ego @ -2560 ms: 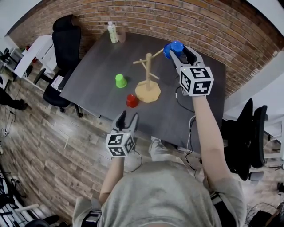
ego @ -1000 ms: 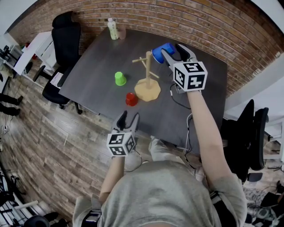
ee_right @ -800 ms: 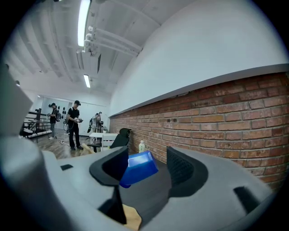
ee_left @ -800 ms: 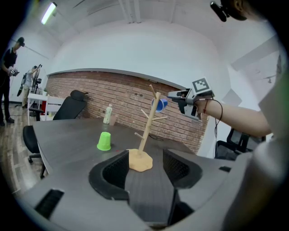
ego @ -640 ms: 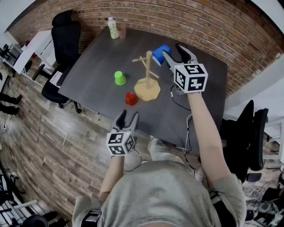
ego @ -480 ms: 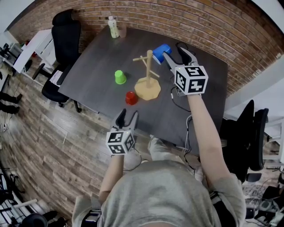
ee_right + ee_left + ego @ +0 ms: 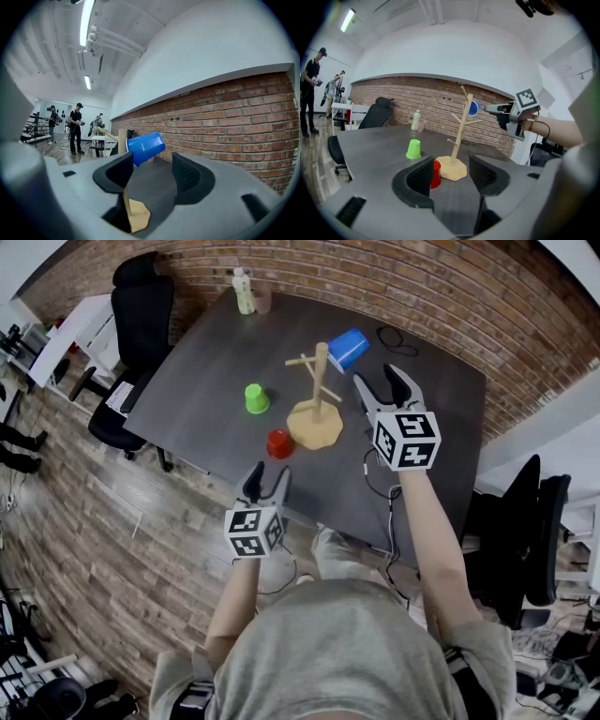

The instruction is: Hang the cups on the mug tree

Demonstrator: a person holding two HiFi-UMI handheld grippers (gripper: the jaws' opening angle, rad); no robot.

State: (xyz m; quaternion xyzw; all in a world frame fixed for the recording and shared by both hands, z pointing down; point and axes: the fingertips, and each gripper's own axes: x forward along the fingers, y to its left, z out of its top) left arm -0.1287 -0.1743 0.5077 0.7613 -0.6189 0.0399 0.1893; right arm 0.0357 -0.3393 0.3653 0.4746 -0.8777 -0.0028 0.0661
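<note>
**Blue cup** (image 7: 349, 350): we log it hung on an upper right peg of the mug tree (image 7: 317, 395), tilted, with its mouth towards the post.

**Right claw** (image 7: 380, 382): released and empty. It sits just near-right of the tree, and the blue cup lies ahead of its spread jaws and clear of them.

**Red cup** (image 7: 279, 443): stands on the surface (image 7: 206, 362) with its long axis vertical, just left of the tree's base at the near side.

**Green cup** (image 7: 255, 398): stands mouth down, farther off and to the left, well apart from both claws.

**Left claw** (image 7: 266, 482): released, holding nothing, at the near edge of the surface.

**Deciding relation:** the red cup lies almost straight ahead of the left claw, partly behind its left jaw in the left gripper view. We judge this claw the nearer one for the next pick, by a short forward reach.
</note>
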